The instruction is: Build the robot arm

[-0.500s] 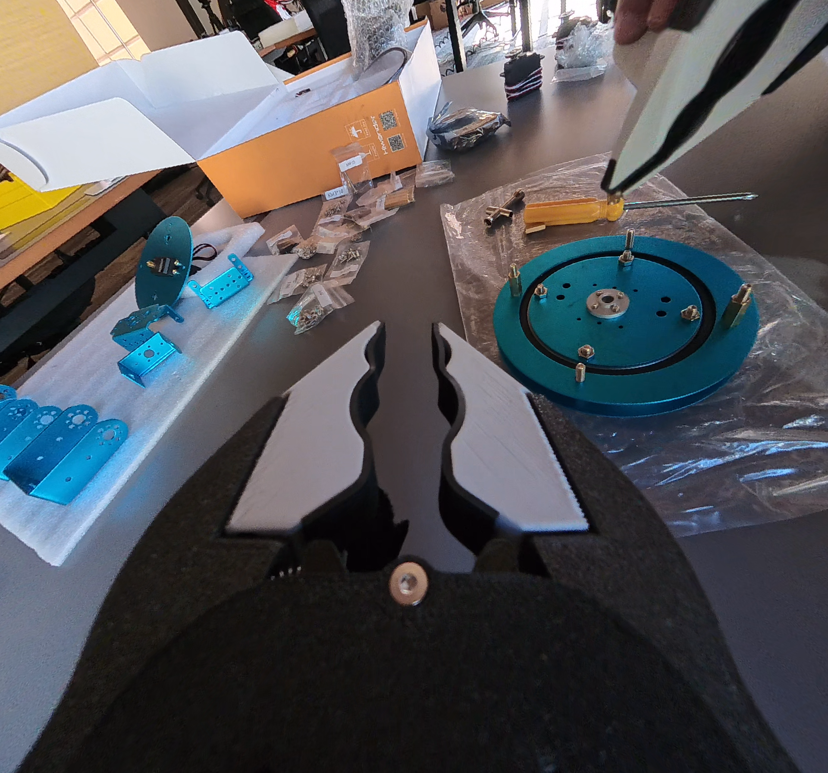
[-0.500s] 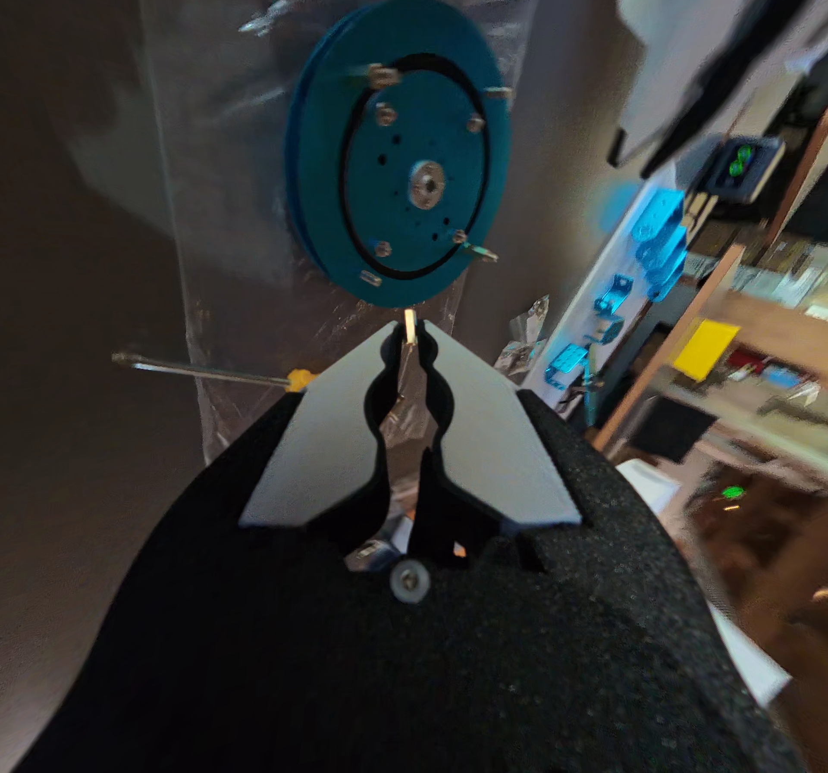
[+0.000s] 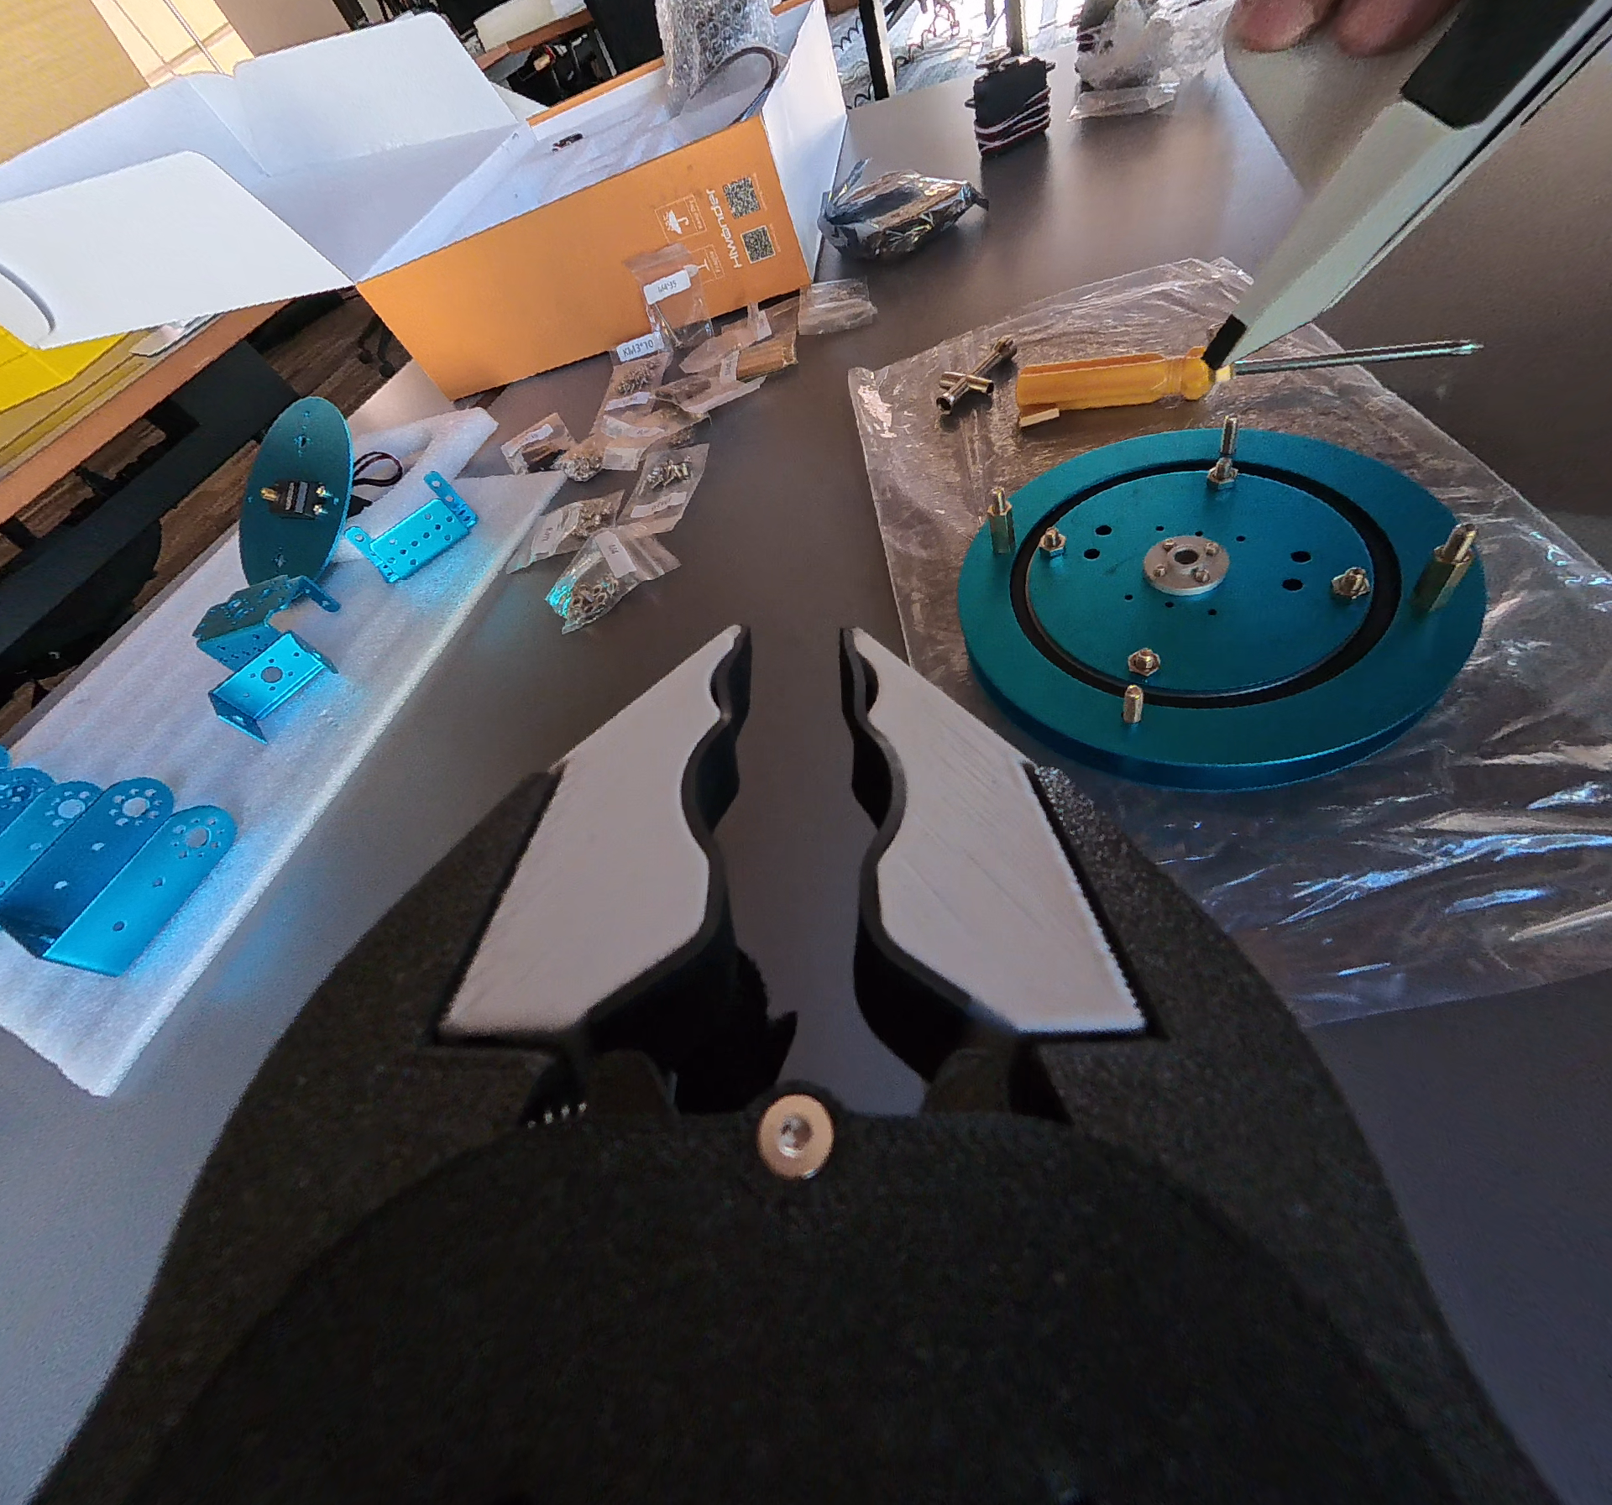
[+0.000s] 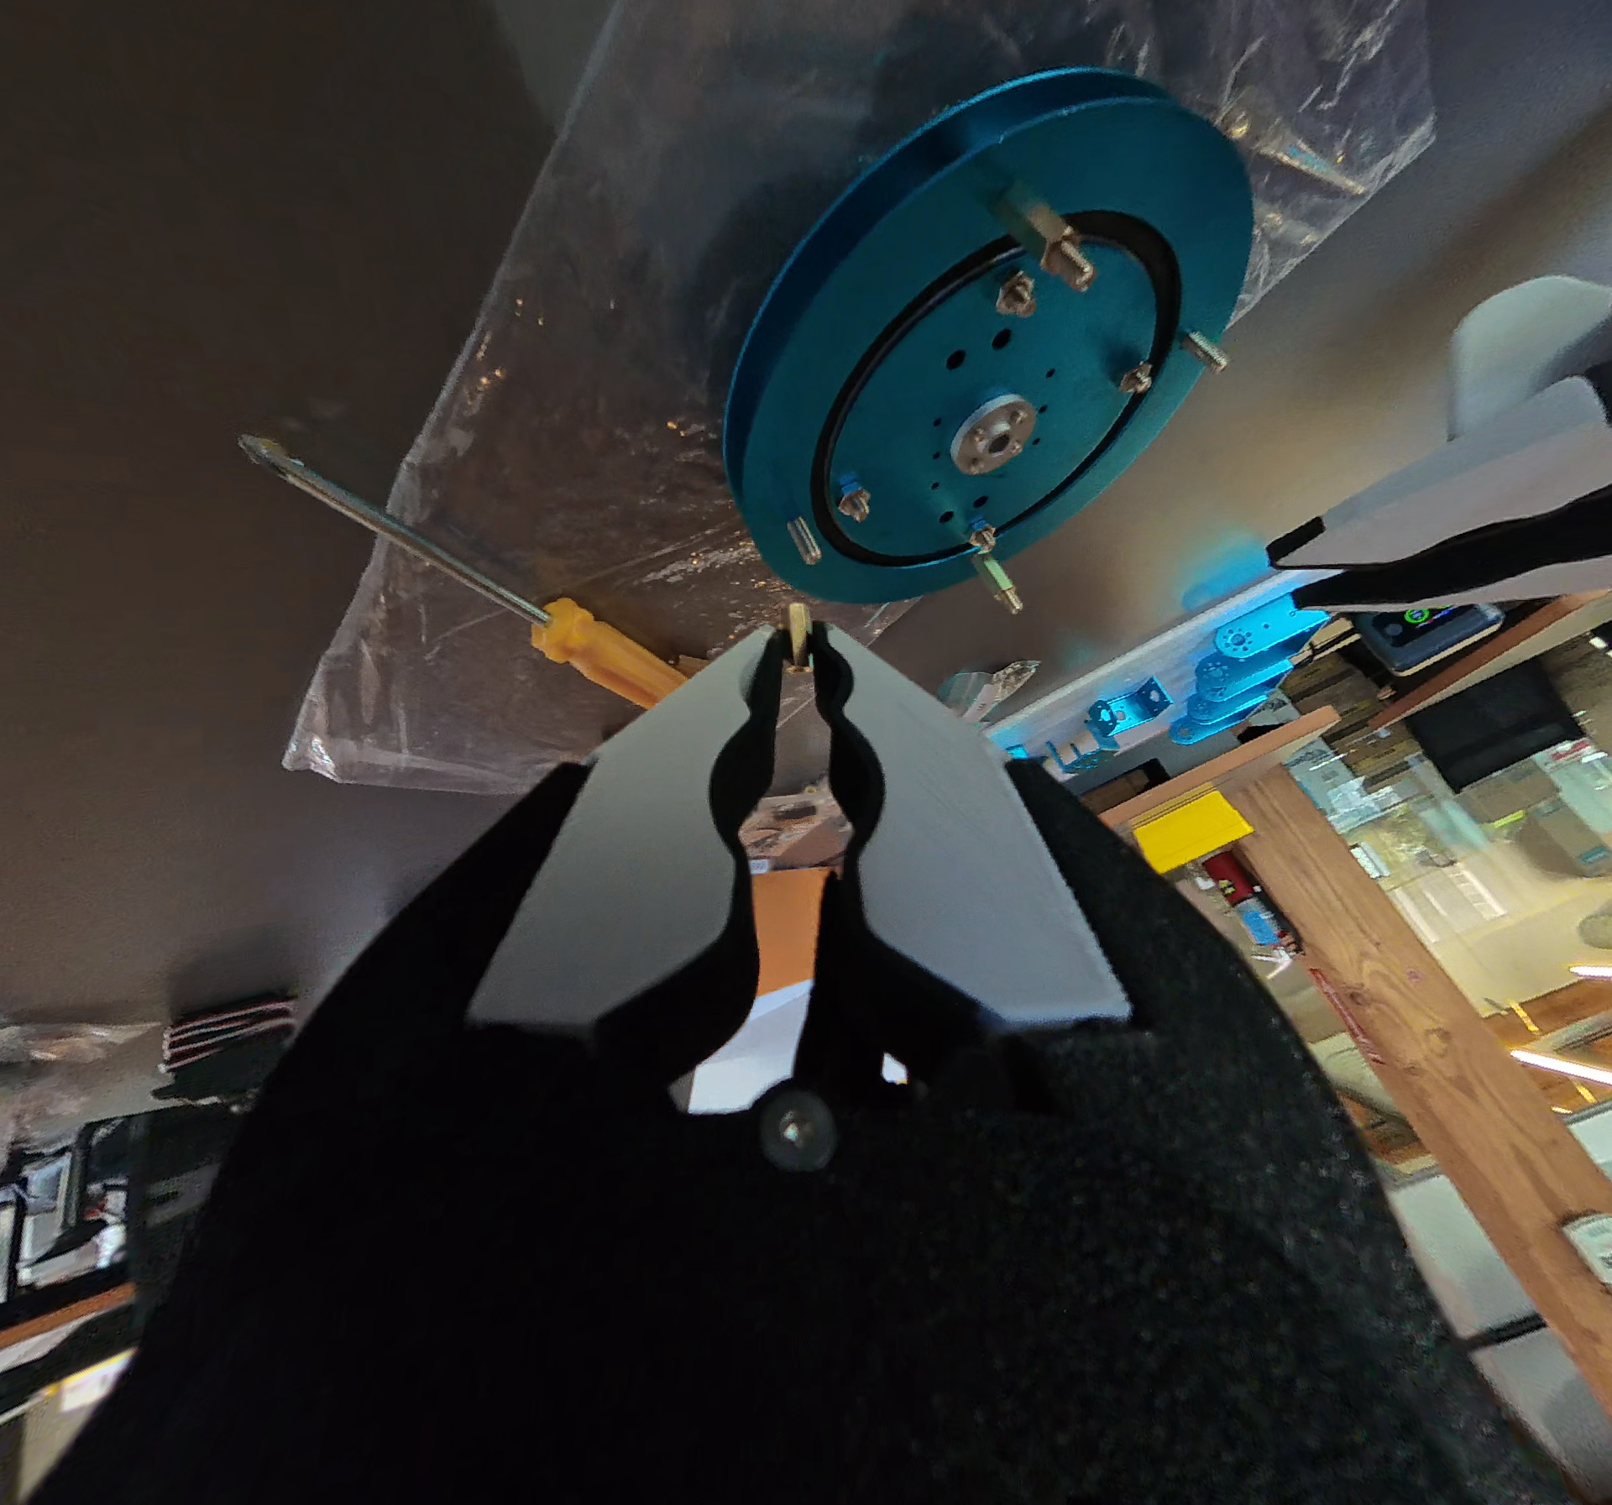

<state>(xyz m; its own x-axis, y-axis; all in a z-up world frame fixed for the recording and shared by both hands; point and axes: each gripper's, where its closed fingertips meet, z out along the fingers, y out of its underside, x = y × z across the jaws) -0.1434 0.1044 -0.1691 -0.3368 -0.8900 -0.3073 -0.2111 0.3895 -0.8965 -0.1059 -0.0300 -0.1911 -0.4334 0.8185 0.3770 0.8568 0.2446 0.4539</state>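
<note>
Right gripper [image 4: 795,648] pinching brass standoff [image 4: 797,635] near blue disc [image 4: 986,329], left gripper [image 3: 792,661] slightly spread, seemingly empty

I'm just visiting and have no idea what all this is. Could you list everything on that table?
round plate: one, blue, on plastic sheet
brass standoffs: four, upright on the plate's rim
screwdriver: one, yellow handle, behind plate
cross wrench: one, metal, beside screwdriver
screw bags: several, clear, centre
box: one, orange, open, behind bags
brackets: several, blue, on white foam at left
left hand-held gripper: open, empty
right hand-held gripper: pinching a brass standoff
</note>
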